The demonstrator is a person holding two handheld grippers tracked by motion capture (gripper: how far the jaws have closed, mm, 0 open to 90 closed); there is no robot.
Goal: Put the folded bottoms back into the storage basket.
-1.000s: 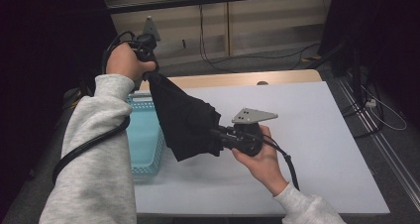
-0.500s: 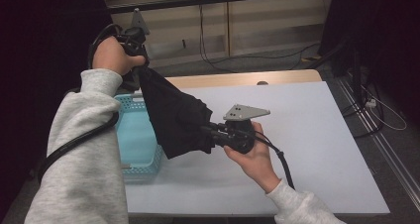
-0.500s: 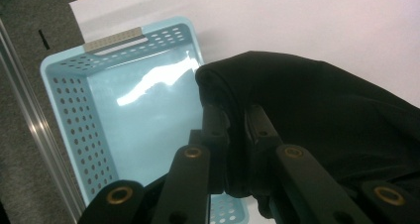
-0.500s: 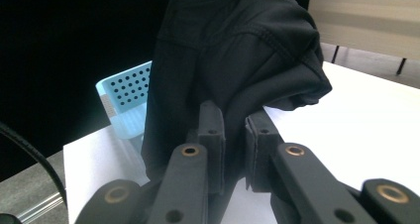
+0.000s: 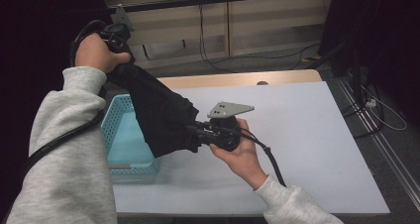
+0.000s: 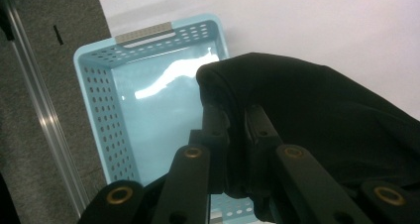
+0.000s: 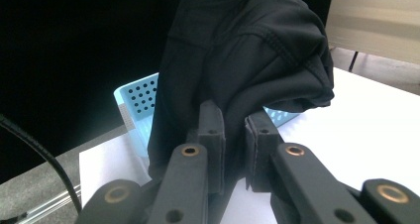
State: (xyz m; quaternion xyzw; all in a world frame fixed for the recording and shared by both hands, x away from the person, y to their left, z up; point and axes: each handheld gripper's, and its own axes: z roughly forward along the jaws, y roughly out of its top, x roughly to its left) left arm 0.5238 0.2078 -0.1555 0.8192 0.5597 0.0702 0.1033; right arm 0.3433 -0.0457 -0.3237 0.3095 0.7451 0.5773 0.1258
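A black garment [image 5: 158,112] hangs stretched in the air between my two grippers, above the light blue basket [image 5: 115,130]. My left gripper [image 5: 124,60] is raised at the upper left, shut on the garment's top edge [image 6: 277,100]; its jaws pinch the cloth in the left gripper view [image 6: 234,135]. My right gripper [image 5: 195,131] is lower, over the white table [image 5: 307,135], shut on the garment's lower end [image 7: 247,55], with cloth pinched between its jaws [image 7: 234,135]. The basket [image 6: 148,115] lies below and looks empty.
The basket [image 7: 141,100] stands at the table's left edge. A wooden strip [image 5: 237,79] runs along the table's far side. Cables [image 5: 218,60] lie on the floor behind, and a black stand [image 5: 356,75] is at the right.
Both hands have moved left and up with the garment held between them. The left hand rose clear of the table's back edge; the garment now hangs over the basket.
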